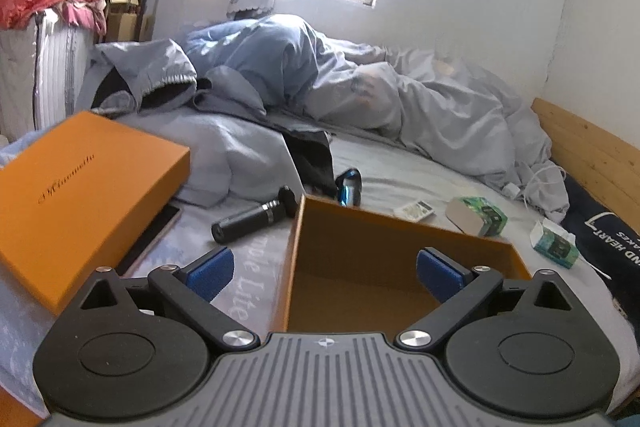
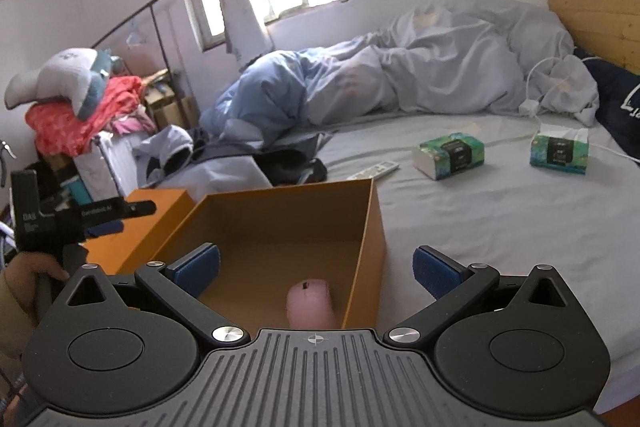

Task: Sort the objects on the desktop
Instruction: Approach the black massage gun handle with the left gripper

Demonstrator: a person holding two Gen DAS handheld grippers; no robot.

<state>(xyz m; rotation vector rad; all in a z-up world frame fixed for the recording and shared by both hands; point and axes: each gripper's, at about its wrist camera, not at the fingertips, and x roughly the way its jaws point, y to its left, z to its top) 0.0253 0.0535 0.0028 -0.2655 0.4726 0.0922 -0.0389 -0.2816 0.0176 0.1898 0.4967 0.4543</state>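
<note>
1. Orange box (image 1: 384, 267), open-topped, sits on the grey bedsheet (image 2: 500, 219) right in front of both your grippers; the loose things to sort lie on the sheet around it.
2. Your left gripper (image 1: 324, 269) has its blue pads spread wide with nothing between them, poised over the box's near left corner. The black cylindrical tool (image 1: 256, 217) lies just ahead and to the left of it, outside the box's left wall, long axis running from near-left to far-right. I judge this arm the nearer one for it; you would likely need to turn the wrist so the pads close across the barrel.
3. Your right gripper (image 2: 316, 273) is likewise spread apart and holds nothing, over the box's near edge. The two green tissue packs (image 2: 450, 155) (image 2: 560, 149) and the white remote (image 2: 374, 170) lie ahead and to its right, well apart from the left side.
4. Only the left wrist view shows the black tool and a shiny blue object (image 1: 349, 187) beyond the box's far corner.
5. Only the right wrist view shows a pink rounded object (image 2: 311, 303) inside the box, and the orange lid (image 2: 152, 223) beside it.
</note>
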